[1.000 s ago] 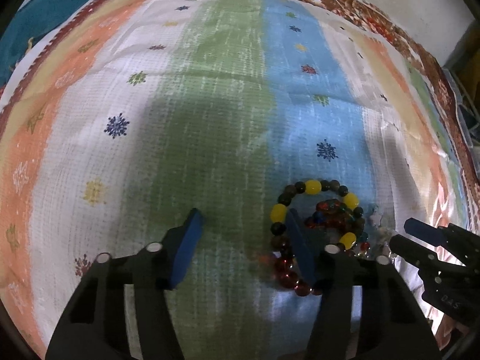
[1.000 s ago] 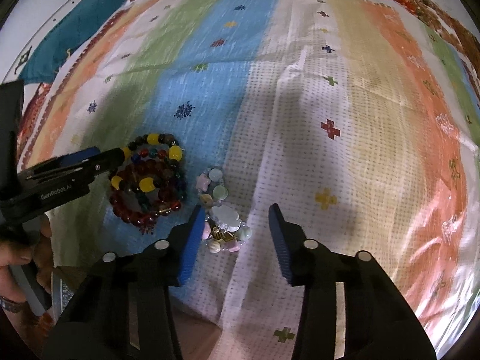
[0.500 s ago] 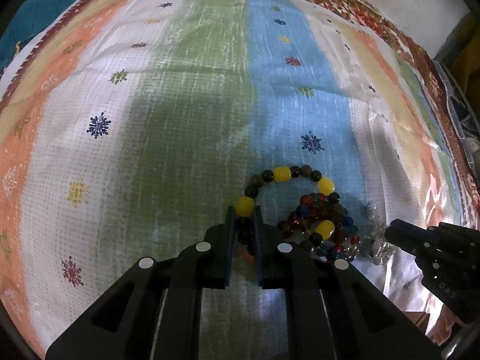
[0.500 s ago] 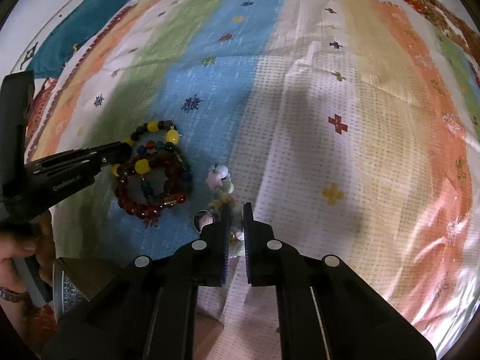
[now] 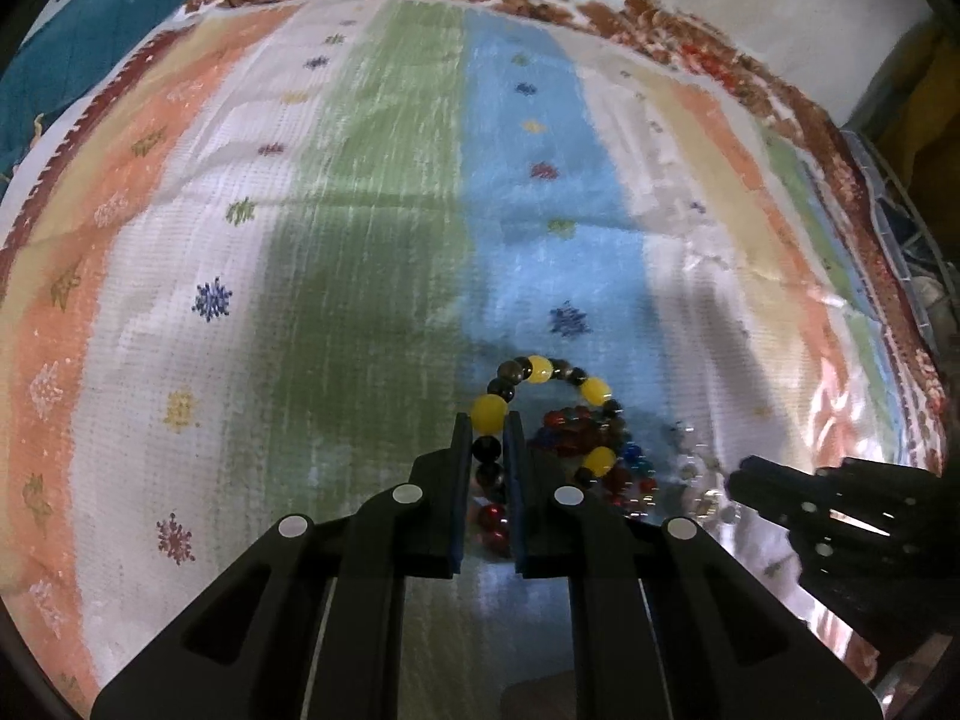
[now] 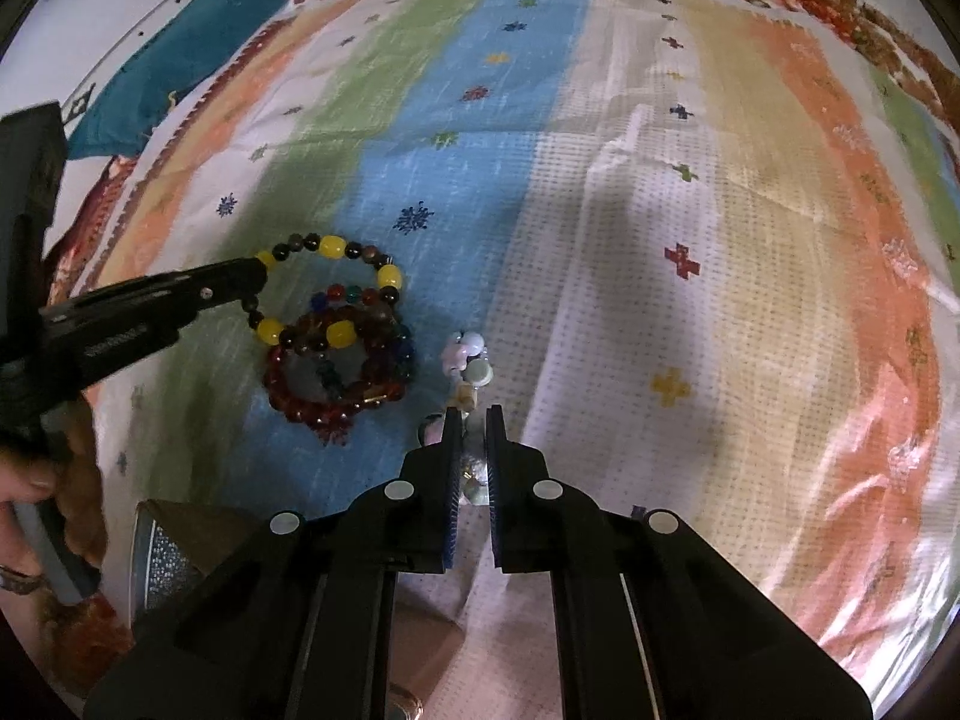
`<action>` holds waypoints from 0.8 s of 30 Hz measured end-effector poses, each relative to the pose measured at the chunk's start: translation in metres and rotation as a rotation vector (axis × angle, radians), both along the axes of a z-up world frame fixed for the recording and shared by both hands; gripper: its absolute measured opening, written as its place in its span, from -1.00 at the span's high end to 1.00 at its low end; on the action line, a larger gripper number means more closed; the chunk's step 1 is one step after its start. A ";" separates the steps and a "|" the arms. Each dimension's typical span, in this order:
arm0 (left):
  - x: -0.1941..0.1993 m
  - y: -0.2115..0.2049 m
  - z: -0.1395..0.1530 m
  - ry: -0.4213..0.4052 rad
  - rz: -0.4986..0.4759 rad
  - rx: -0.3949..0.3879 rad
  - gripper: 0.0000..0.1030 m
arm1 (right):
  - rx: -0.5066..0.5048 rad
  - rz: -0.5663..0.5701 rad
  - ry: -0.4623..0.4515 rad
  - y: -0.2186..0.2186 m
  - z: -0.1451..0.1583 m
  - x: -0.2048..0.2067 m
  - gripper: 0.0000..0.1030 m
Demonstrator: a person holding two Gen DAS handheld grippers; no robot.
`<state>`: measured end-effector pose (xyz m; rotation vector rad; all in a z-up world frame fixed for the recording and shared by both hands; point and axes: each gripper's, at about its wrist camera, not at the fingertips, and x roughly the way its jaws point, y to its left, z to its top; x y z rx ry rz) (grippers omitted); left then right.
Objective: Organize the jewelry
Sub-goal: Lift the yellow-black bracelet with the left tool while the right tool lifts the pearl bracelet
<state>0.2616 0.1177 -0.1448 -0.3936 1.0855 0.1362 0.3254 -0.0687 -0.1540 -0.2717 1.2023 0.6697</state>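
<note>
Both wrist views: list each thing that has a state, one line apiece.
left gripper: jaws shut on the yellow-and-dark bracelet.
right gripper: jaws shut on the pastel bracelet.
yellow-and-dark bracelet: pinched at one side, the rest draped over the pile.
pastel bracelet: pinched at its near end, far end on the cloth.
red bracelet: lying loose on the cloth, ungripped.
striped cloth: spread flat, slightly creased.

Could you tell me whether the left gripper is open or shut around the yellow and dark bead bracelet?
Shut. The left gripper has its fingers pressed on a dark bead of the yellow and dark bead bracelet.
</note>
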 end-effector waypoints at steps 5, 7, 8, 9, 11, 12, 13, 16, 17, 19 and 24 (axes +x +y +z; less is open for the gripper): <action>-0.004 -0.001 0.016 -0.036 -0.004 0.019 0.81 | -0.007 -0.012 -0.028 0.000 0.009 -0.004 0.83; -0.004 -0.001 0.017 -0.040 -0.010 0.016 0.81 | -0.011 -0.014 -0.038 0.000 0.011 -0.007 0.83; -0.005 -0.001 0.018 -0.041 -0.011 0.020 0.81 | -0.013 -0.015 -0.045 -0.001 0.014 -0.008 0.83; -0.006 -0.002 0.019 -0.042 -0.012 0.022 0.81 | -0.017 -0.012 -0.051 -0.001 0.015 -0.009 0.83; -0.008 -0.002 0.020 -0.043 -0.014 0.023 0.81 | -0.020 -0.016 -0.060 -0.003 0.018 -0.011 0.83; -0.009 -0.002 0.021 -0.044 -0.016 0.029 0.81 | -0.020 -0.023 -0.061 -0.005 0.019 -0.011 0.83; -0.010 -0.002 0.022 -0.046 -0.017 0.036 0.81 | -0.018 -0.027 -0.062 -0.007 0.020 -0.011 0.83; -0.013 -0.003 0.027 -0.053 -0.013 0.053 0.81 | -0.018 -0.047 -0.068 -0.012 0.023 -0.011 0.83; -0.014 -0.003 0.029 -0.056 -0.012 0.056 0.81 | -0.016 -0.054 -0.070 -0.015 0.024 -0.011 0.83; -0.016 -0.004 0.032 -0.063 -0.012 0.060 0.81 | -0.008 -0.064 -0.071 -0.018 0.027 -0.011 0.83; -0.022 -0.010 0.041 -0.078 -0.017 0.074 0.81 | -0.004 -0.084 -0.091 -0.029 0.036 -0.015 0.83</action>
